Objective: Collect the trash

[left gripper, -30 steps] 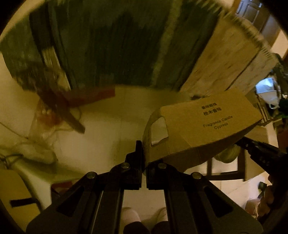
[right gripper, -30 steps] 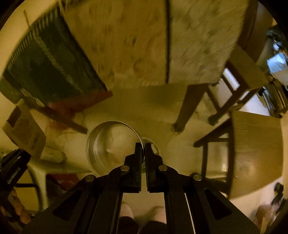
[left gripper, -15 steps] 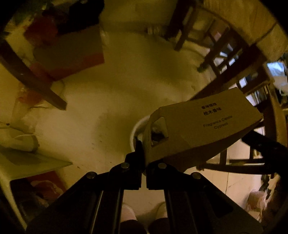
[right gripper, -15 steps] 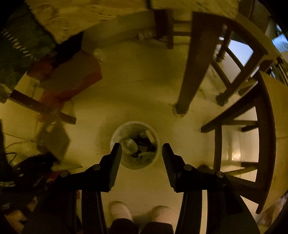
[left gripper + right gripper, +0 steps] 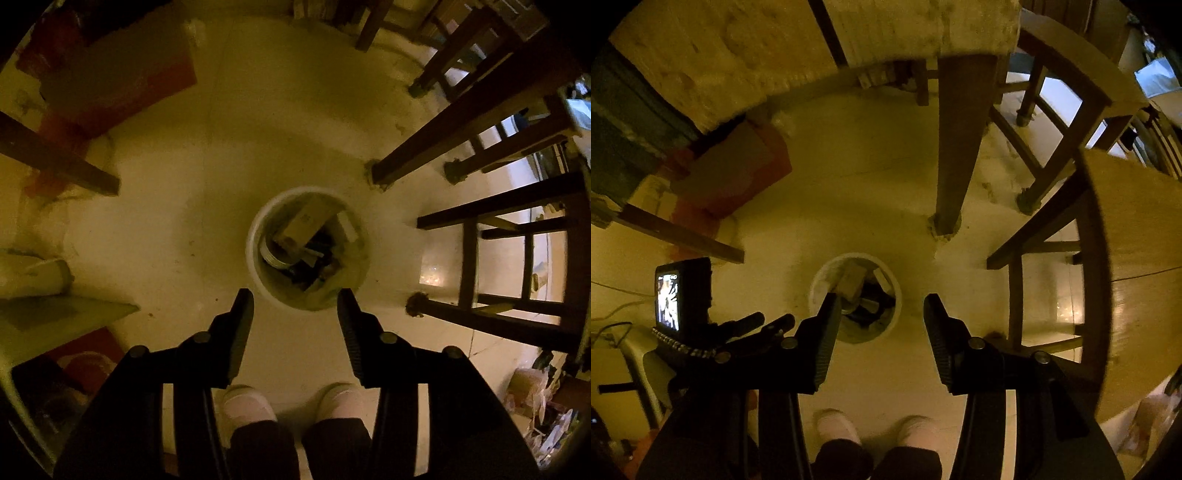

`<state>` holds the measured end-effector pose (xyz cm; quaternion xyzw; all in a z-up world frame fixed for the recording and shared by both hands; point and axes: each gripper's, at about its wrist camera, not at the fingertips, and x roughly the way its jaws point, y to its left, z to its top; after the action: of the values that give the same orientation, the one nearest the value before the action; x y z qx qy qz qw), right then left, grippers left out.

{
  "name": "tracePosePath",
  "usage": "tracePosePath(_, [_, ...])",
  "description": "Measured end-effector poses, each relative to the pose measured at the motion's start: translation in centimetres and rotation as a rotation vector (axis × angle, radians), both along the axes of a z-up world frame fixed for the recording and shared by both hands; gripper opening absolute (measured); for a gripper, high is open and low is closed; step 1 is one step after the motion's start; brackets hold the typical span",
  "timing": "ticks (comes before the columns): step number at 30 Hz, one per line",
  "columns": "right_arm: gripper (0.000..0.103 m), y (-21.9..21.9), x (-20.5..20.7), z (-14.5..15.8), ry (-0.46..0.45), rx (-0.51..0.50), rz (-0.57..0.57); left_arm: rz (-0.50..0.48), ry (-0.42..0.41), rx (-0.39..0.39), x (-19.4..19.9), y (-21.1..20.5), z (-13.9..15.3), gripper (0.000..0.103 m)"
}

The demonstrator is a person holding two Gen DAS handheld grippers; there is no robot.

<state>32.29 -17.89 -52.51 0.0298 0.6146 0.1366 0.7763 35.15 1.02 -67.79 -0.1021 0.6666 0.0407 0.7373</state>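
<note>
A white round trash bin [image 5: 255, 236] stands on the pale floor below both grippers; it also shows in the right wrist view [image 5: 817, 284]. Inside lie a brown cardboard candle box [image 5: 308, 221], a metal tin [image 5: 273, 254] and dark scraps. The box also shows in the right wrist view [image 5: 851, 278]. My left gripper [image 5: 295, 299] is open and empty, high above the bin's near rim. My right gripper [image 5: 882, 302] is open and empty above the bin. The left gripper's body and camera screen [image 5: 670, 301] show at the left of the right wrist view.
Dark wooden table legs [image 5: 454, 122] and a chair [image 5: 517, 258] stand right of the bin. A red mat [image 5: 122, 77] lies far left. A table edge [image 5: 886, 26] hangs above. A wooden chair seat [image 5: 1137, 266] is on the right. My feet [image 5: 291, 406] are below.
The left gripper opened and the cardboard box dropped into the bin. The right gripper, which had let go of the metal tin earlier, stays open. Both views have swung down over the bin.
</note>
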Motion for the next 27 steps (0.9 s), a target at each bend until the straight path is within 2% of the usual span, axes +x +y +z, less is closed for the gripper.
tracePosePath(1, [0.043, -0.1, 0.0, 0.9, -0.007, 0.002, 0.004, -0.005, -0.013, 0.006, -0.1, 0.0, 1.2, 0.046])
tracePosePath(2, [0.043, -0.1, 0.0, 2.1, -0.016, 0.005, 0.011, -0.011, -0.034, 0.016, -0.5, -0.1, 3.8, 0.046])
tracePosePath(5, [0.043, -0.2, -0.2, 7.3, -0.055, 0.018, 0.038, -0.011, -0.087, 0.027, -1.1, -0.3, 9.7, 0.046])
tracePosePath(8, [0.043, -0.5, -0.8, 13.3, -0.106, 0.030, 0.066, 0.000, -0.162, 0.035, -2.2, -0.6, 17.6, 0.046])
tracePosePath(10, [0.043, -0.8, -1.3, 17.5, -0.147, 0.045, 0.082, 0.012, -0.237, 0.049, -3.5, -0.7, 24.1, 0.046])
tracePosePath(11, [0.043, -1.0, -1.8, 20.2, -0.178, 0.053, 0.093, 0.017, -0.262, 0.053, -3.9, -0.7, 26.1, 0.046])
tracePosePath(14, [0.043, -1.7, -3.5, 27.2, -0.267, 0.069, 0.119, 0.039, -0.384, 0.065, -6.3, -1.1, 35.5, 0.046])
tracePosePath(18, [0.043, -3.3, -6.4, 35.5, -0.399, 0.103, 0.141, 0.054, -0.551, 0.071, -9.9, -1.6, 45.7, 0.046])
tracePosePath(21, [0.043, -4.4, -9.8, 41.5, -0.508, 0.138, 0.146, 0.044, -0.665, 0.078, -13.3, -2.1, 52.6, 0.046])
tracePosePath(25, [0.043, -5.4, -15.0, 47.6, -0.639, 0.196, 0.157, 0.013, -0.795, 0.076, -18.4, -2.8, 59.5, 0.046])
tracePosePath(27, [0.043, -5.5, -17.1, 49.4, -0.694, 0.208, 0.163, -0.012, -0.860, 0.077, -21.7, -3.3, 62.4, 0.046])
